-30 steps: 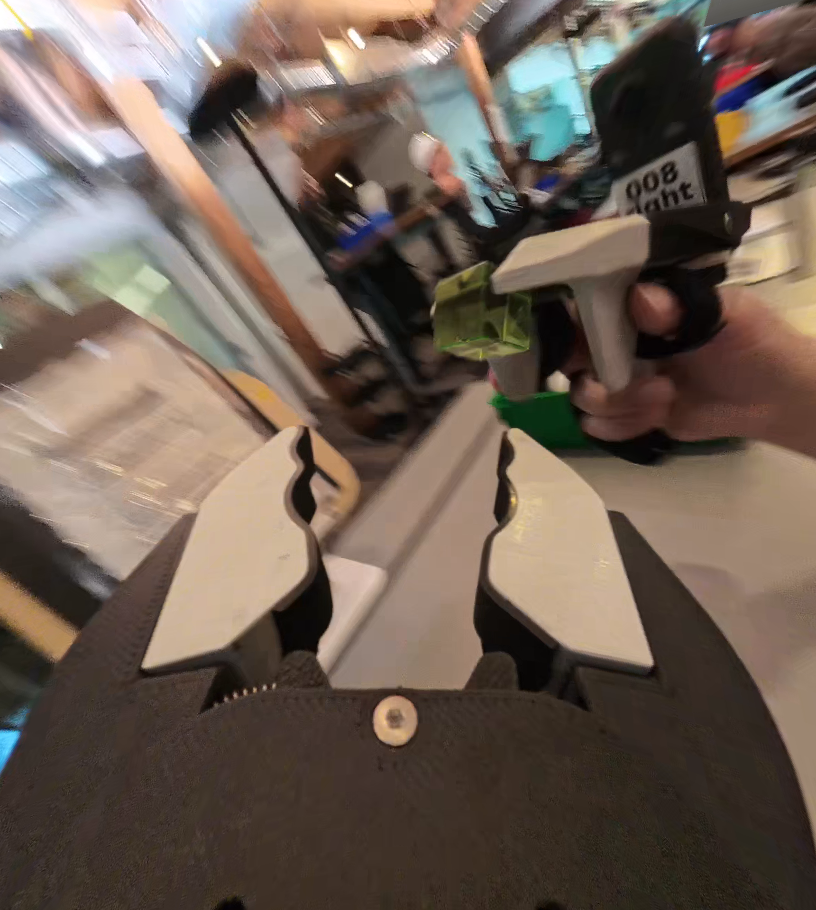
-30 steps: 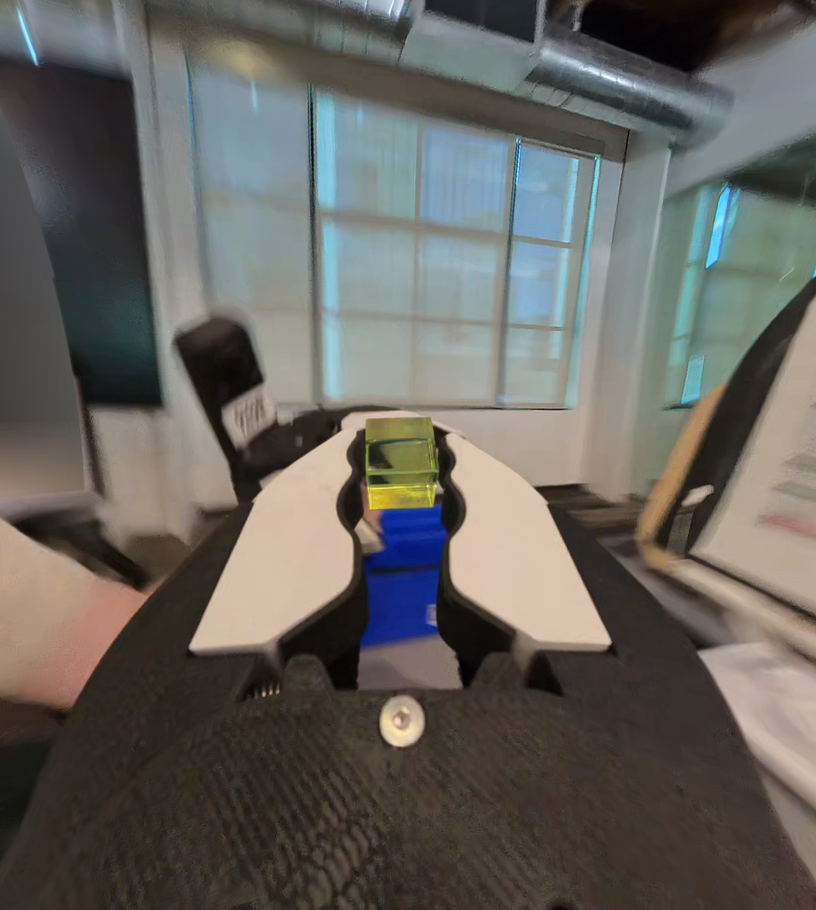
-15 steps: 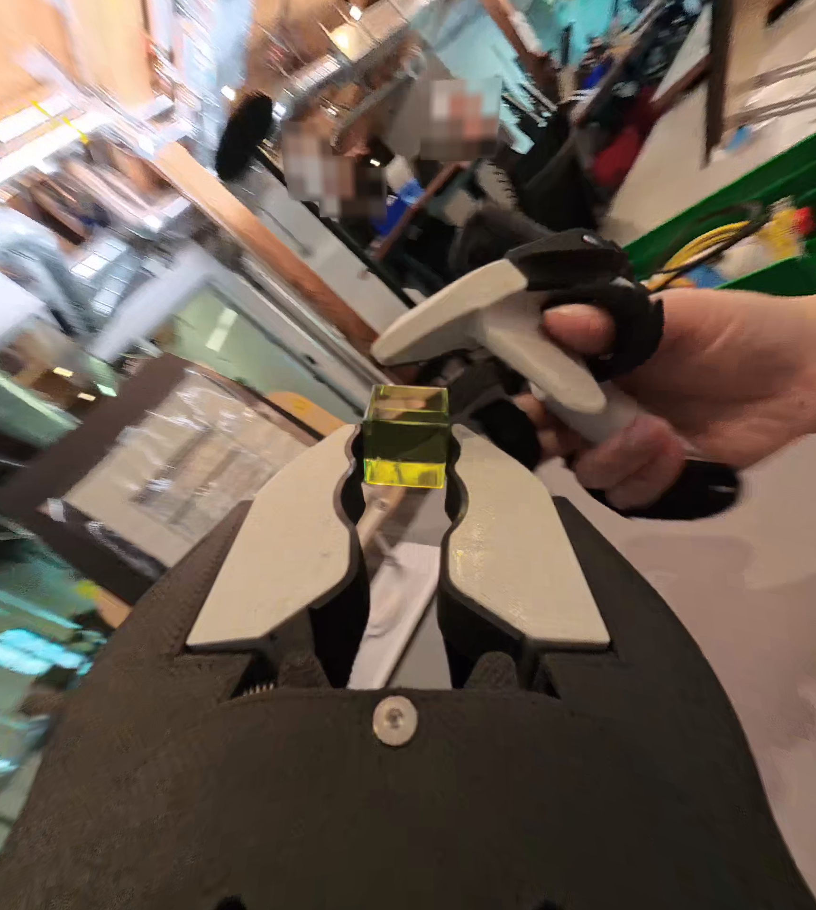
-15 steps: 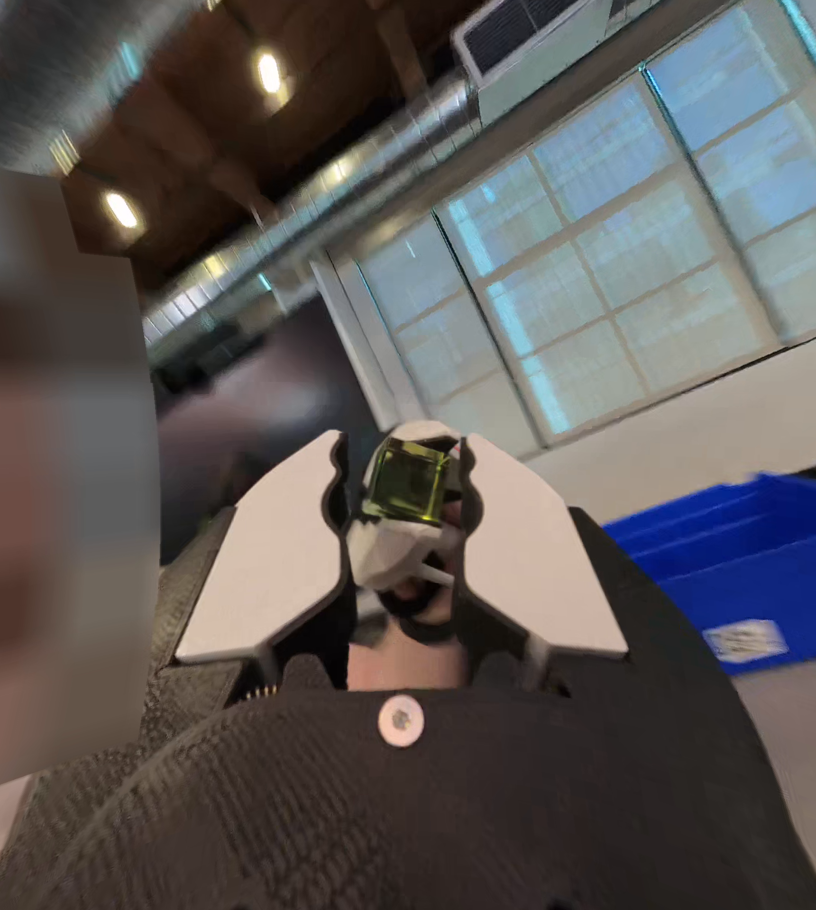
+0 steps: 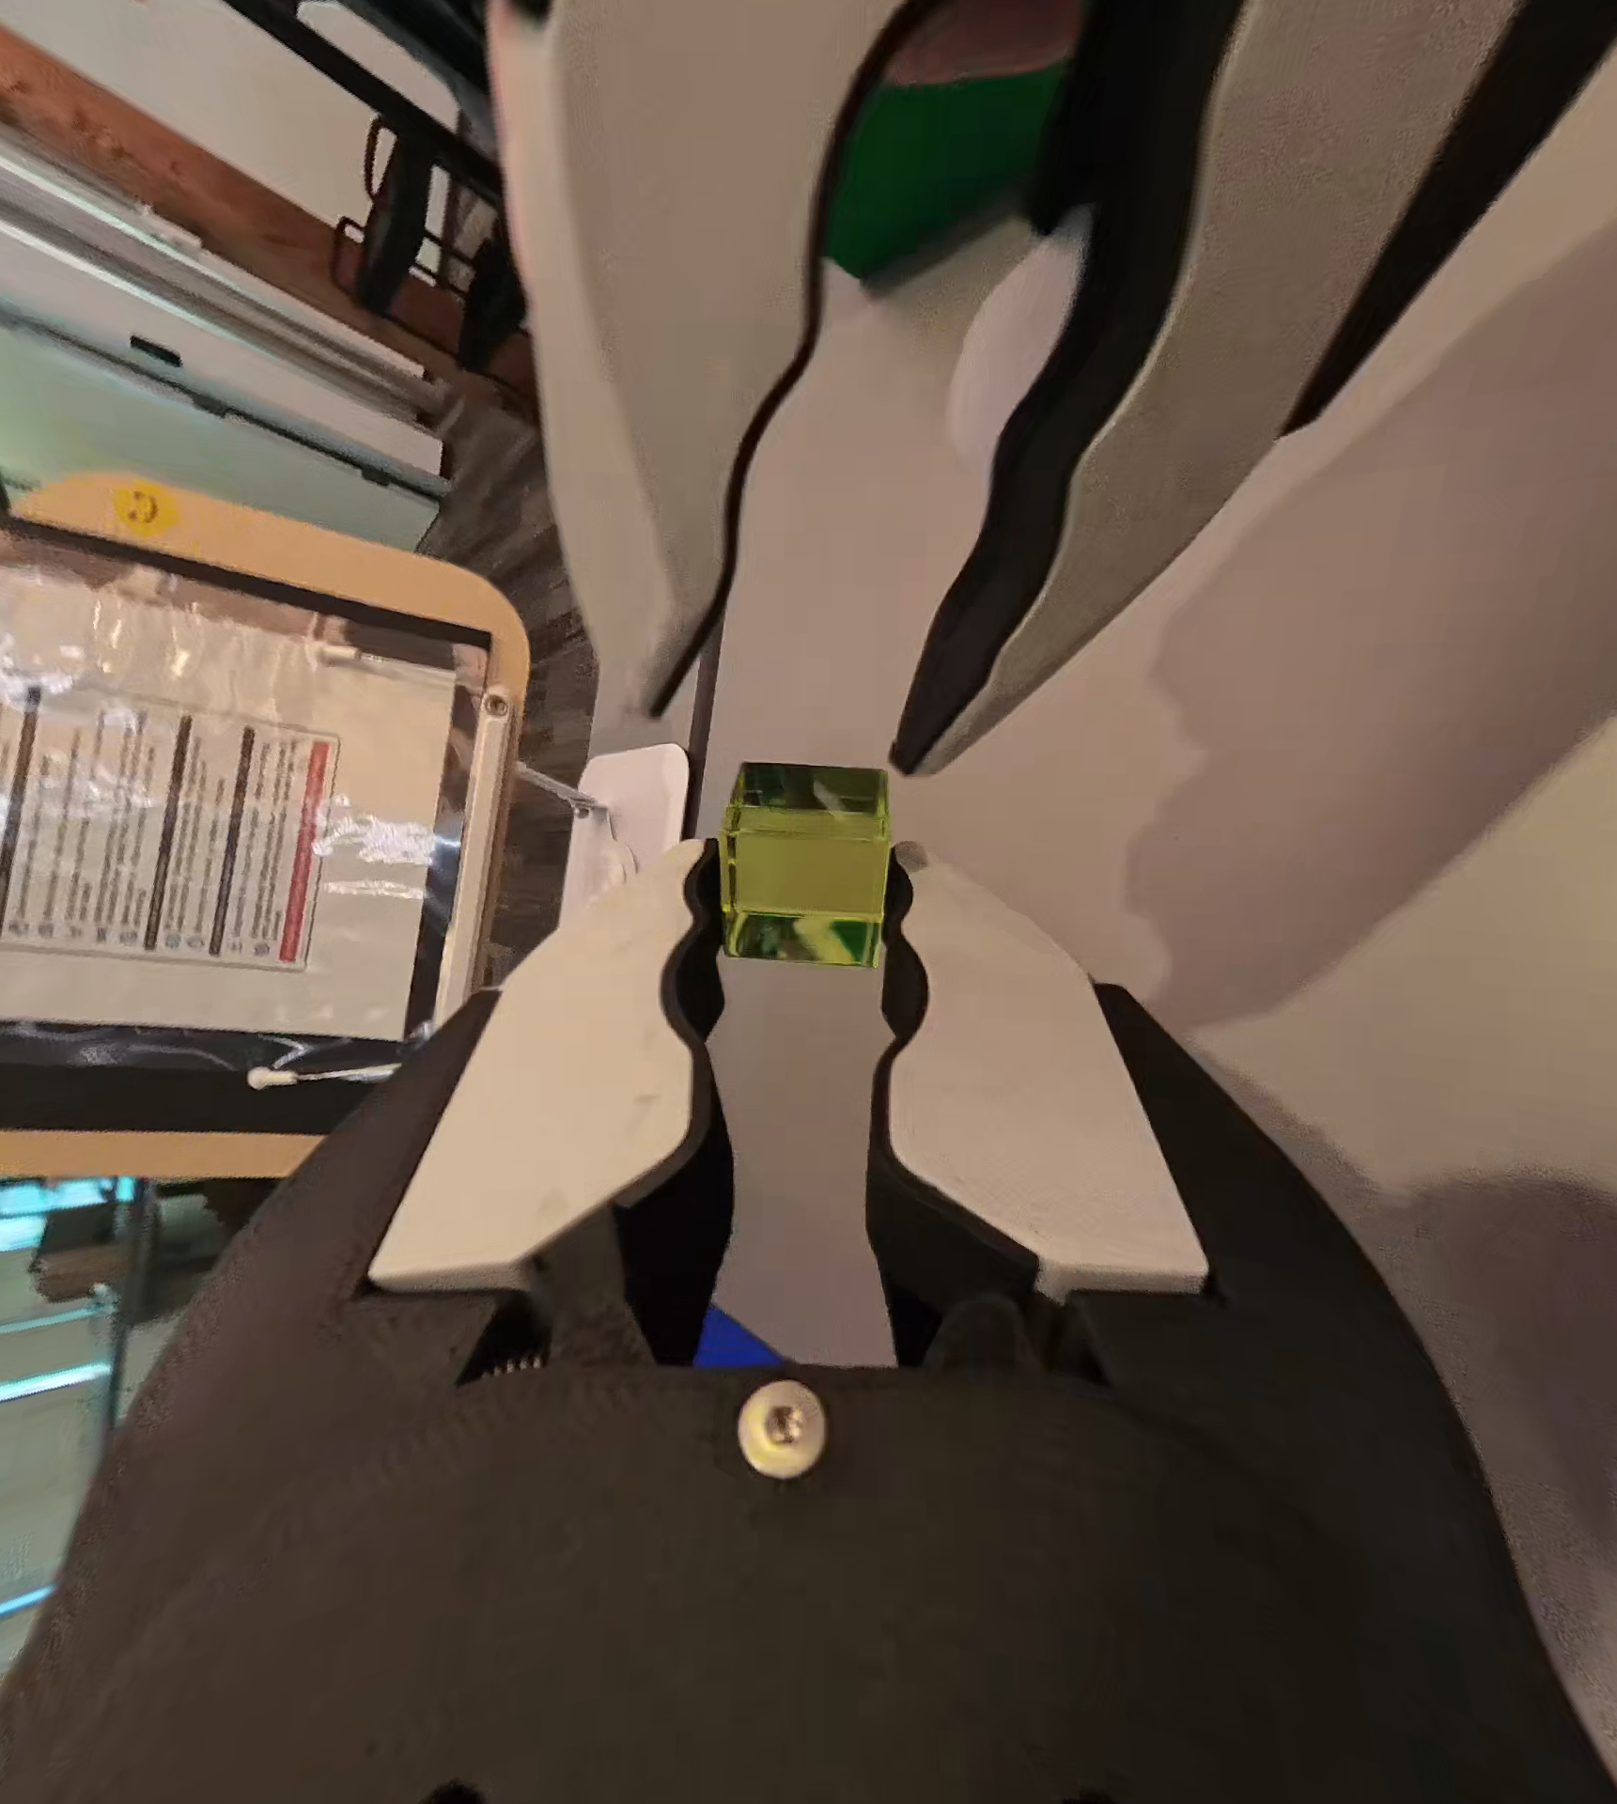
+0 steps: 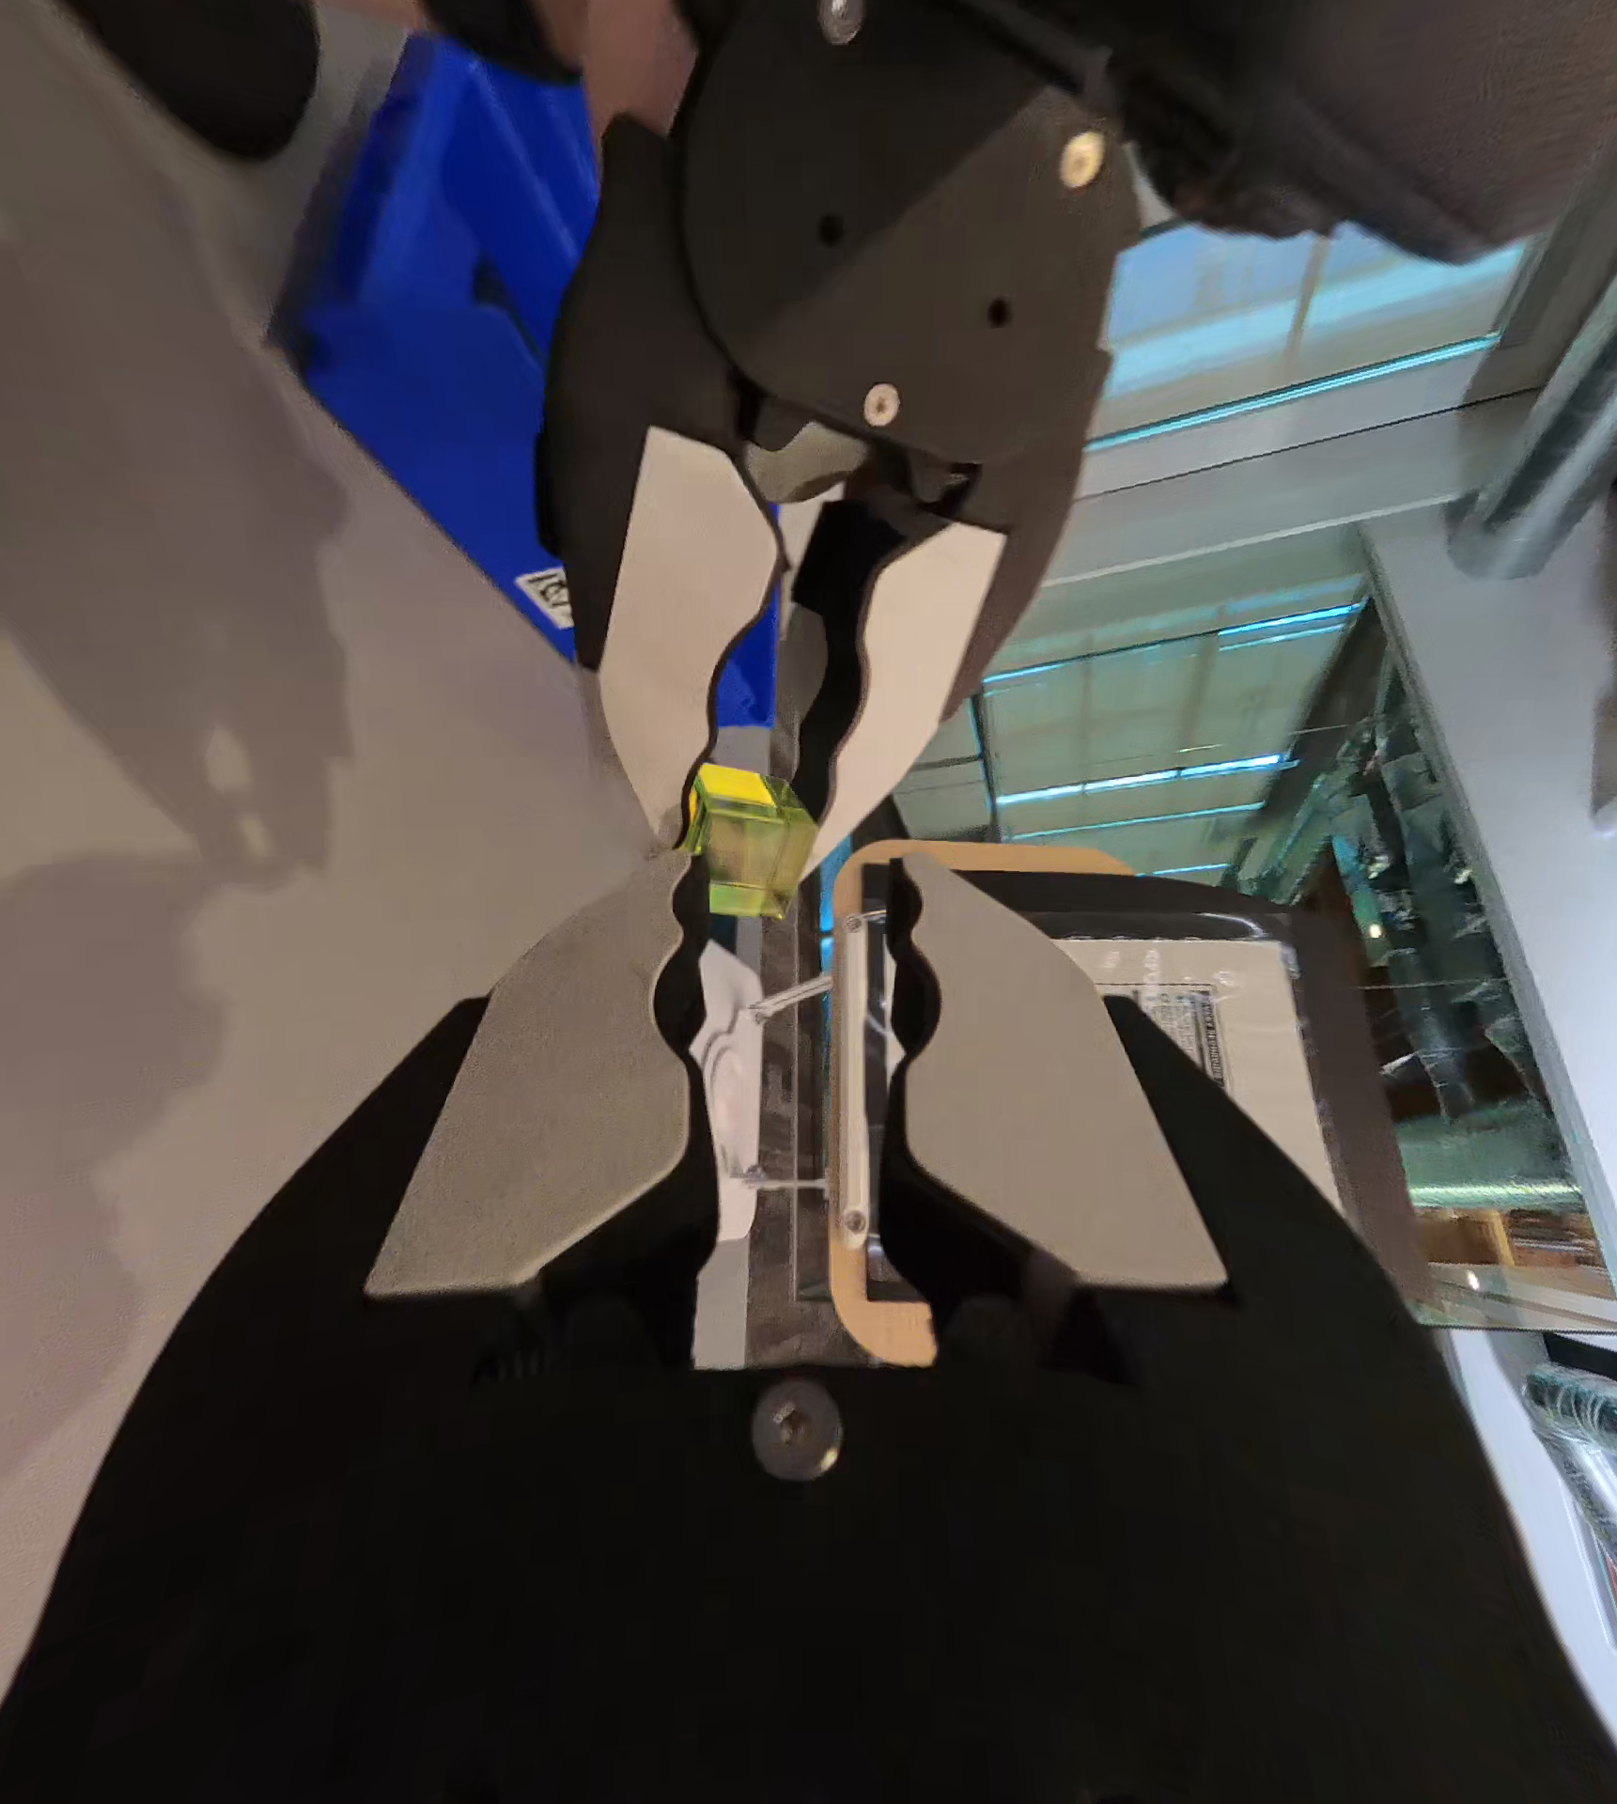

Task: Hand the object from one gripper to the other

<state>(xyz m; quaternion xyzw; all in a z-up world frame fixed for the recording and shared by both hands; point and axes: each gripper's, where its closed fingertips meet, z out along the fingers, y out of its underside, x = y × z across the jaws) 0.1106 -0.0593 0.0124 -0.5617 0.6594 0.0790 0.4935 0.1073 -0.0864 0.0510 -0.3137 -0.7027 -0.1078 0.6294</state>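
A clear yellow-green cube point(image 5: 804, 869) sits pinched between the fingertips of my left gripper point(image 5: 804, 859), which is shut on it. My right gripper point(image 5: 794, 732) faces it from above in the left wrist view, jaws open, tips just clear of the cube. In the right wrist view my right gripper point(image 6: 789, 879) is open. The cube point(image 6: 746, 849) hangs just at its left fingertip point(image 6: 658, 879). The left gripper point(image 6: 741, 844) comes down from the top of that view and holds the cube.
A tan board with a laminated sheet point(image 5: 199, 830) lies to one side and also shows in the right wrist view point(image 6: 1175, 1025). A blue bin point(image 6: 453, 322) and a green bin point(image 5: 931, 156) stand on the grey table point(image 5: 1370, 879). A small white holder point(image 5: 633, 810) sits by the board. One gripper's finger ends stand about 5 centimeters off the other's.
One second ago the right gripper held the cube and the left was open. The left then closed on the cube. The right has now opened and let it go.
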